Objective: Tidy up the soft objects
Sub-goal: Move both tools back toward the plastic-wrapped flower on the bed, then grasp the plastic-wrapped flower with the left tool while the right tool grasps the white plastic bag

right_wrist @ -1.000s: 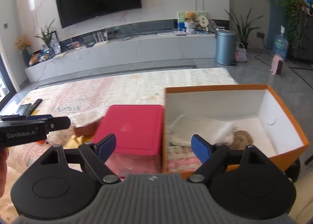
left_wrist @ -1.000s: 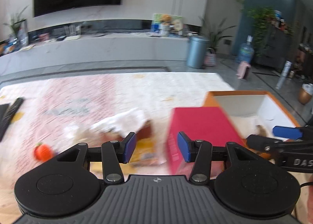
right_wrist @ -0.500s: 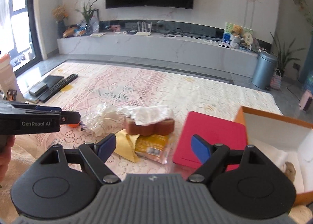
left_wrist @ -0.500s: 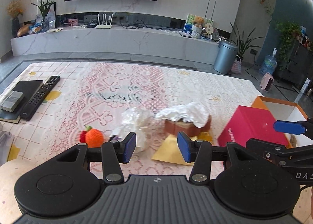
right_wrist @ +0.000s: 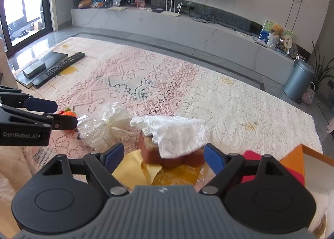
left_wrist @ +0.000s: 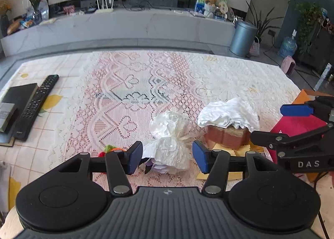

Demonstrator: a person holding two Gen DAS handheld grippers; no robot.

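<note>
A crinkled clear plastic bag [left_wrist: 169,140] lies on the lace tablecloth, right in front of my open left gripper [left_wrist: 167,156], between its blue pads. A brown bread-shaped soft toy [right_wrist: 167,155] with a white crumpled cloth [right_wrist: 177,132] draped on it sits on a yellow cloth [right_wrist: 131,170]. My open right gripper [right_wrist: 163,156] straddles the toy without touching it. The toy [left_wrist: 227,136] and white cloth [left_wrist: 229,113] also show in the left wrist view. A small orange knitted toy [right_wrist: 68,112] lies left of the bag [right_wrist: 104,124].
An orange box [right_wrist: 313,155] with a red lid [right_wrist: 252,155] beside it stands at the right. A remote control [left_wrist: 35,101] and a black flat box [left_wrist: 16,97] lie at the table's left edge. The right gripper's side [left_wrist: 302,143] crosses the left wrist view.
Both grippers have swung left from the orange box and red lid, then moved closer and lower to the bag and the bread toy. Both stay open.
</note>
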